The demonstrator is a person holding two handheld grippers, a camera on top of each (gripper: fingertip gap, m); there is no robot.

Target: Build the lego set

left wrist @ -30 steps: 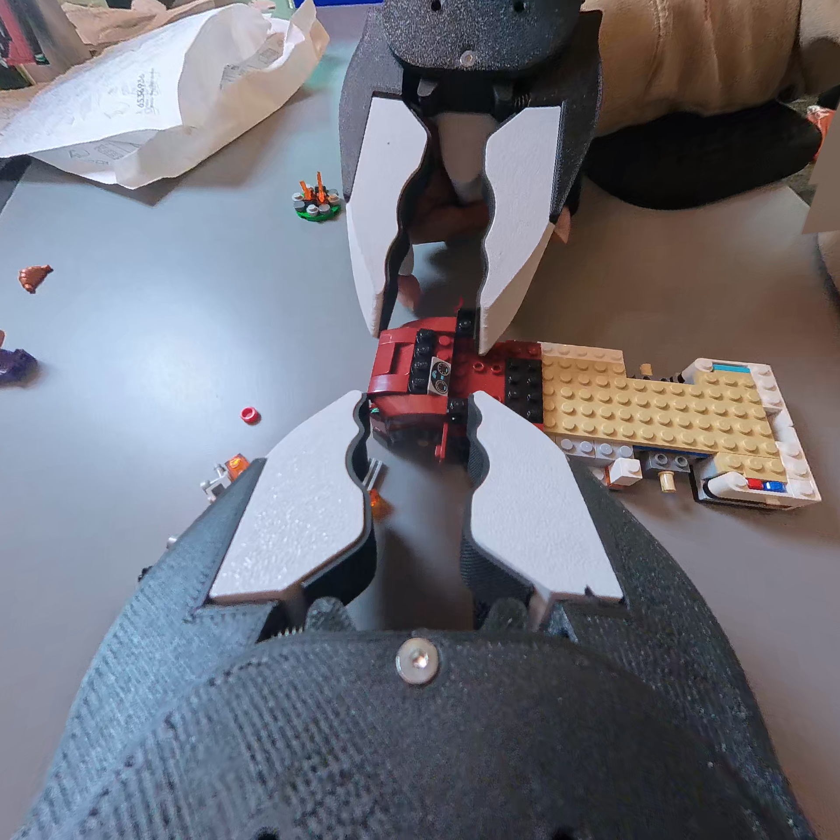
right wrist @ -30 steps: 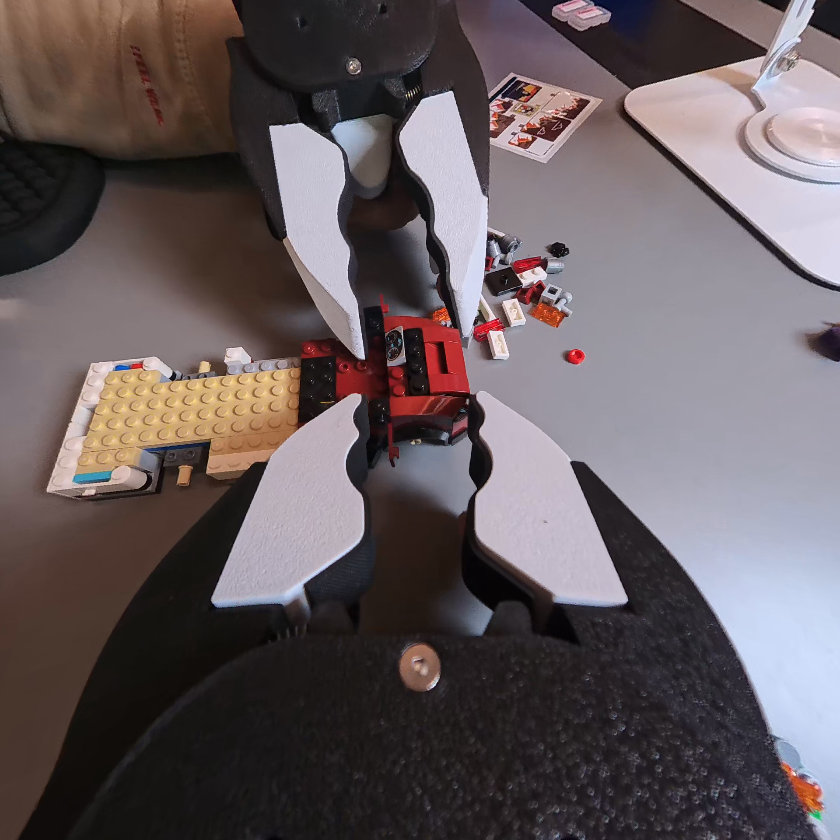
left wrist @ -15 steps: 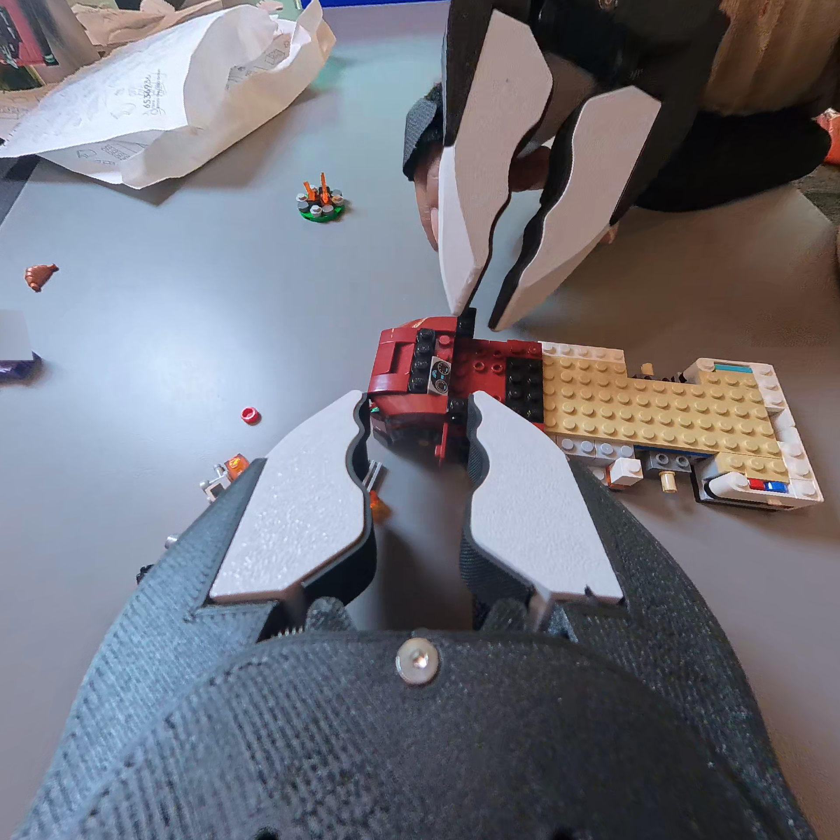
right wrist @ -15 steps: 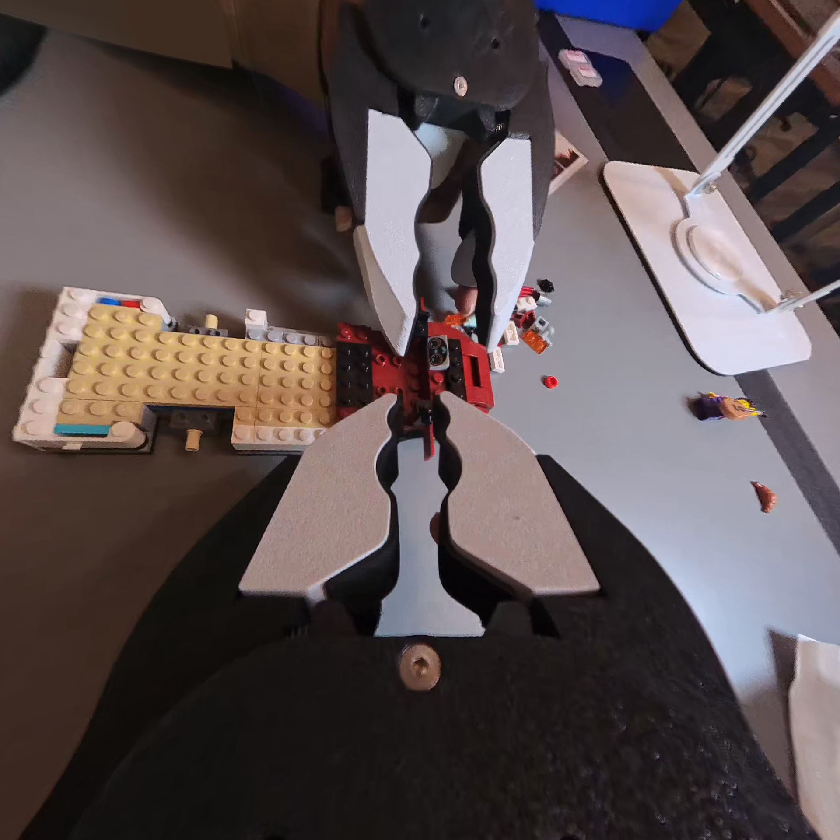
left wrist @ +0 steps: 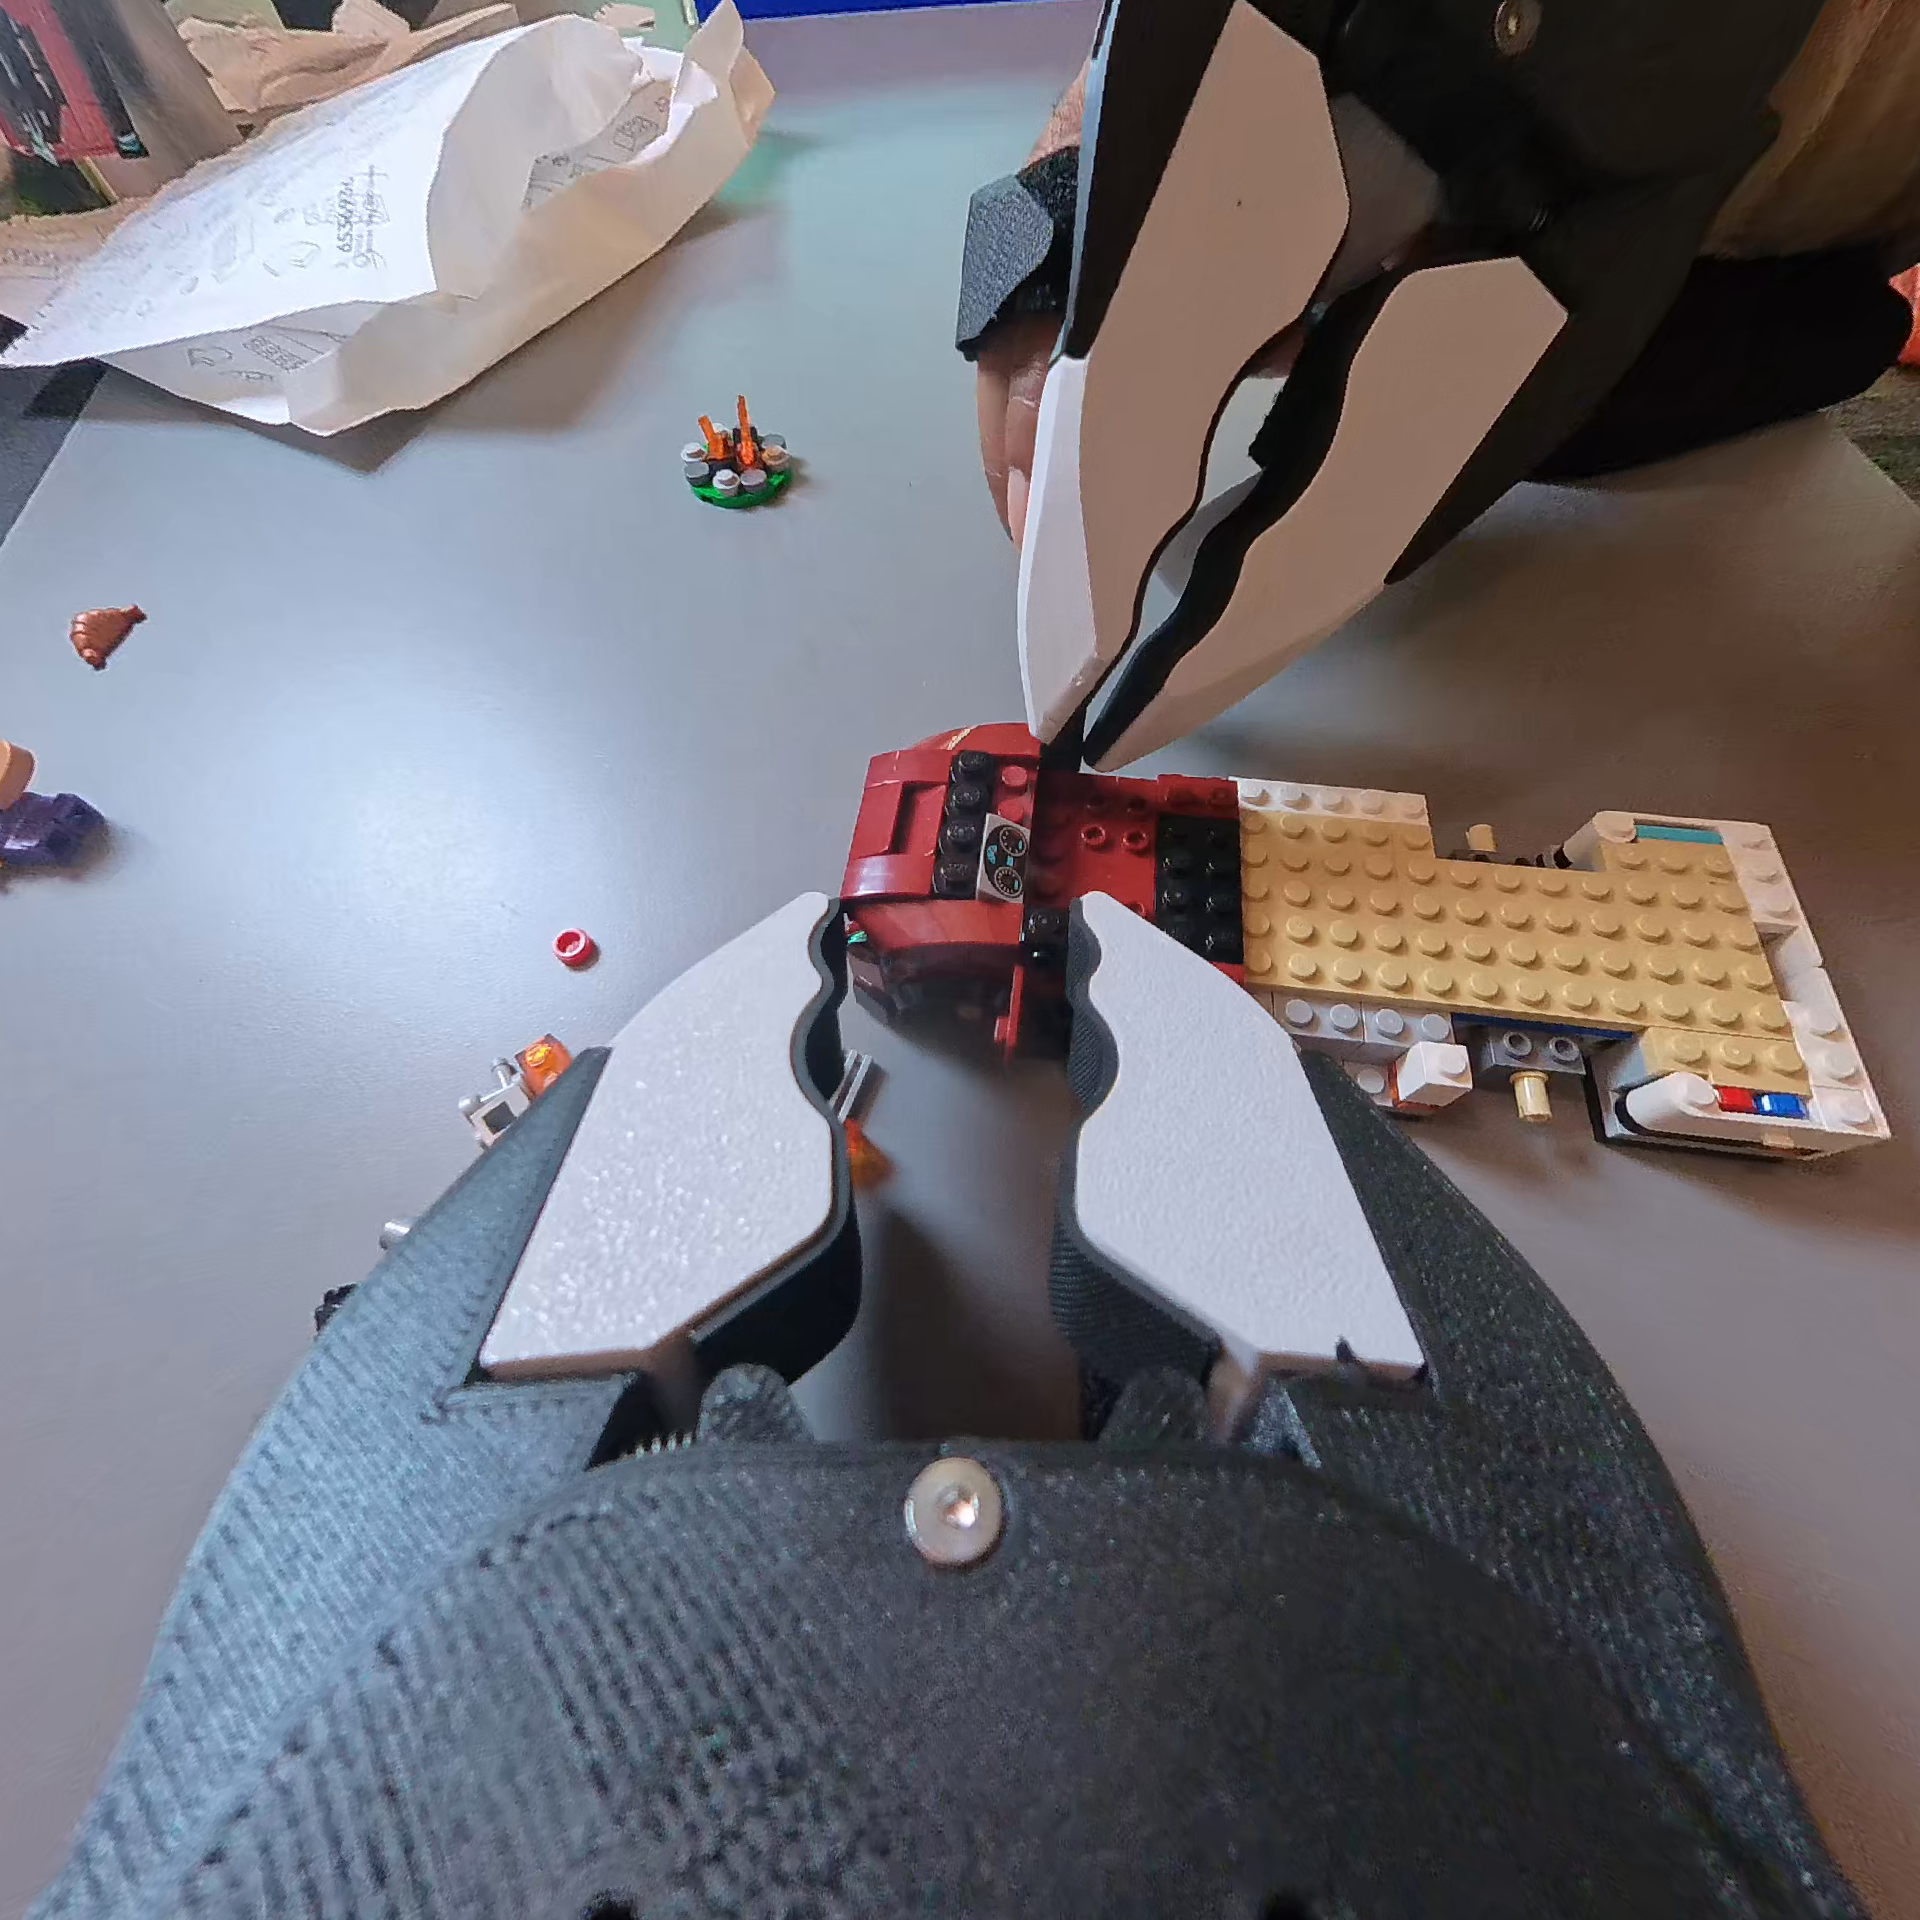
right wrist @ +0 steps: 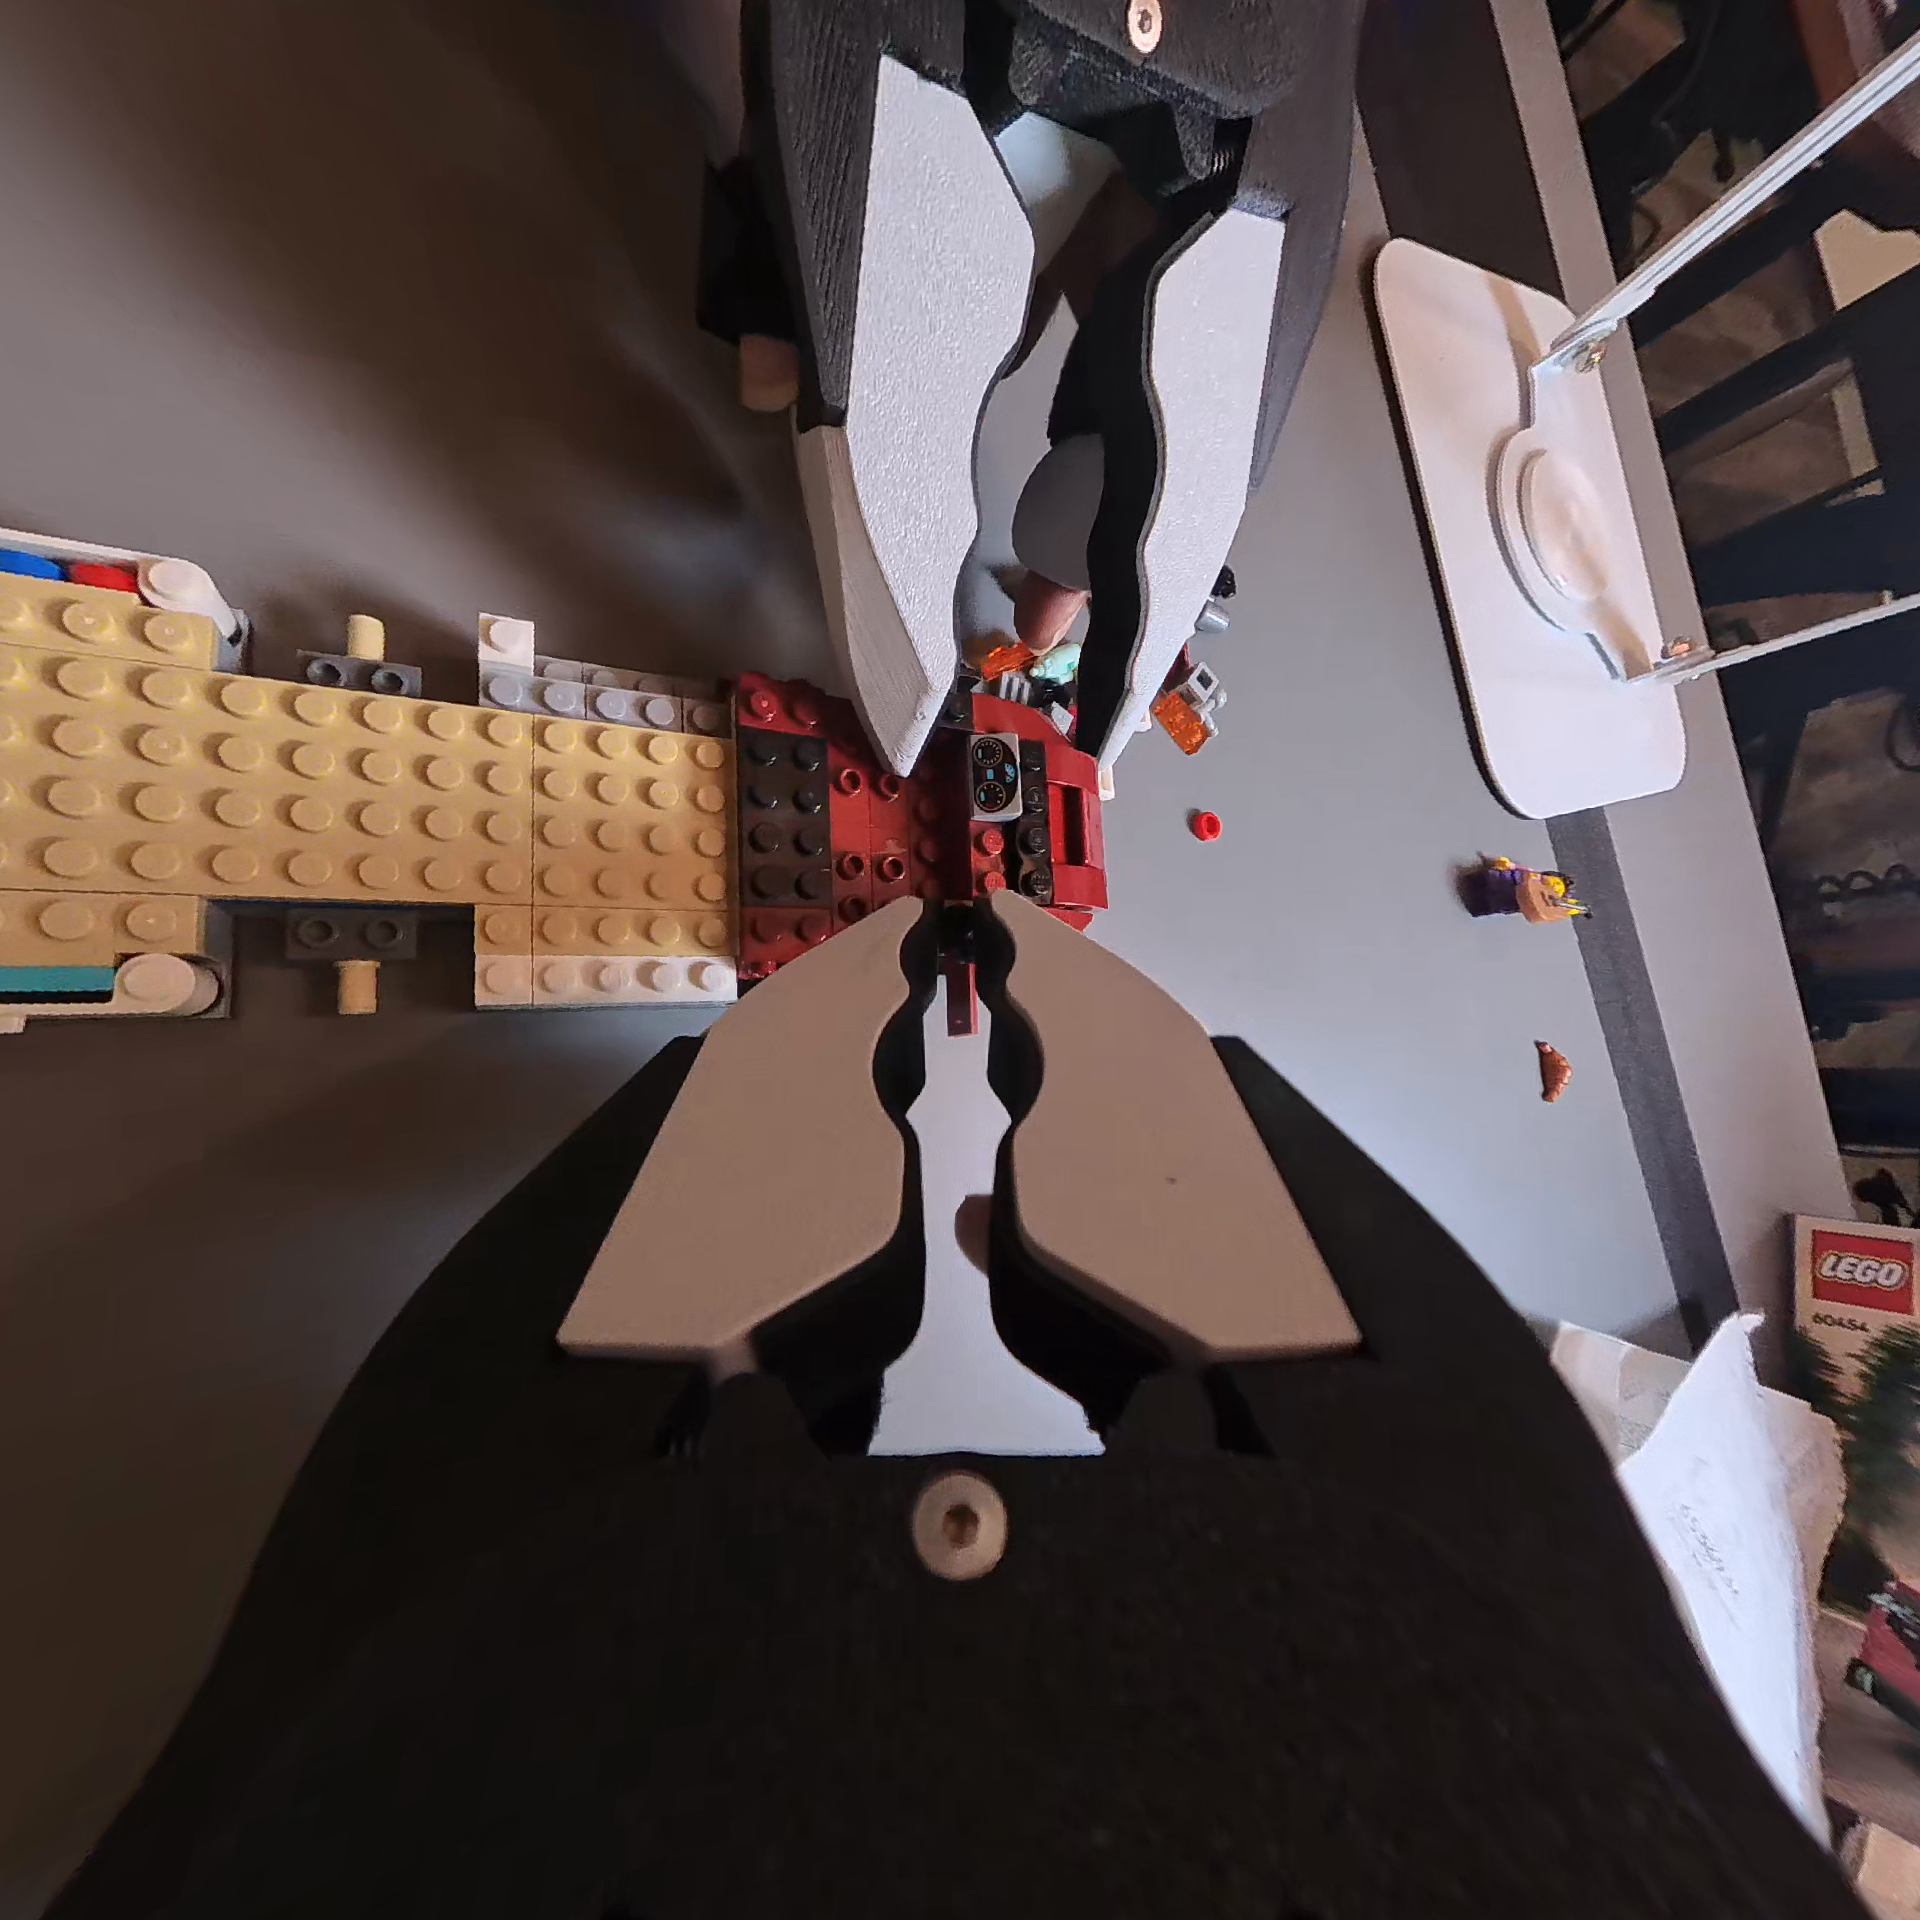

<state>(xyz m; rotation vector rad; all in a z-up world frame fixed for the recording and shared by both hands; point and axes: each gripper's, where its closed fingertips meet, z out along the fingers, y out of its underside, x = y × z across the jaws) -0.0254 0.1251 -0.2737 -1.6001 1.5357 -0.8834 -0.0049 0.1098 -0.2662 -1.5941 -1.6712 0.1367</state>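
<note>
both grippers at red brick cab (left wrist: pixel 997 852): right gripper (right wrist: pixel 958 914) pinching its thin upright piece, left gripper (left wrist: pixel 951 925) gripping cab sides.

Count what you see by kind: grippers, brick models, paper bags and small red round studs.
Grippers: 2 (left gripper, right gripper)
Brick model: 1
Paper bag: 1
Red round stud: 1
Total: 5

Right tool (right wrist: pixel 958 920) tilts up steeply over red brick cab (right wrist: pixel 997 821), its fingers now narrowed onto upright dark-red panel (right wrist: pixel 961 1003) at cab's edge.
</note>
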